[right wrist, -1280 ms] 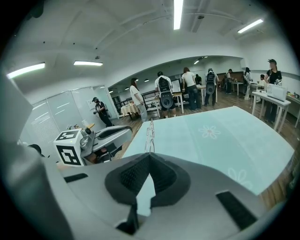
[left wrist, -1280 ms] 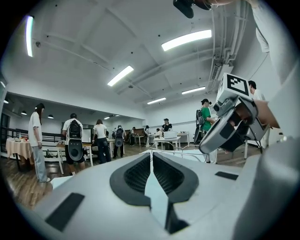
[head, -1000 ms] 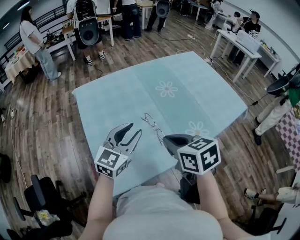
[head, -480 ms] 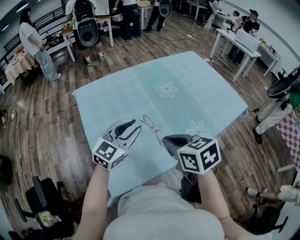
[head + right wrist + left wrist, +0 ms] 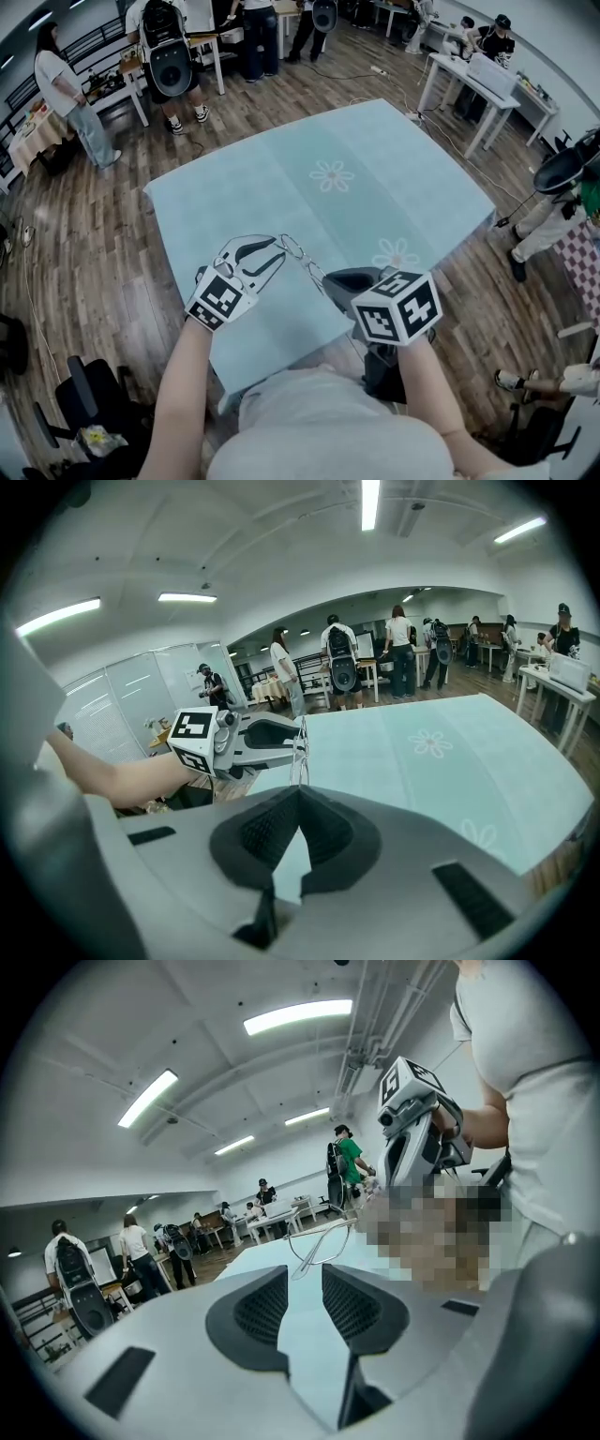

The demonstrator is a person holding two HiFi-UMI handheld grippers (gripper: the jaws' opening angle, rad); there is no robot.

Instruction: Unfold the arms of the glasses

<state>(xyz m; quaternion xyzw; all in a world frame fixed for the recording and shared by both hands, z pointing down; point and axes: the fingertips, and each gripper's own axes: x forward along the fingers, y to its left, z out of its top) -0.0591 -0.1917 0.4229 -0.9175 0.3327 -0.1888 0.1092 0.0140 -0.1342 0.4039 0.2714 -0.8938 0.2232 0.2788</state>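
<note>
— Above the teal tablecloth, where are the glasses kept?
— Clear of the cloth, between both grippers; one thin end is pinched in the closed jaws of the right gripper.
— What has been changed?
— The left gripper has been rolled and its jaws narrowed since a second ago. A gap is left between its pads, the lens rim just past their tips, unpinched. A grasp is judged imminent; the arms' spread cannot be told.

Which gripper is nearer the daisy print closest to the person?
Right. The right gripper sits just left of the daisy print; the left gripper is farther left, beyond the glasses.
</note>
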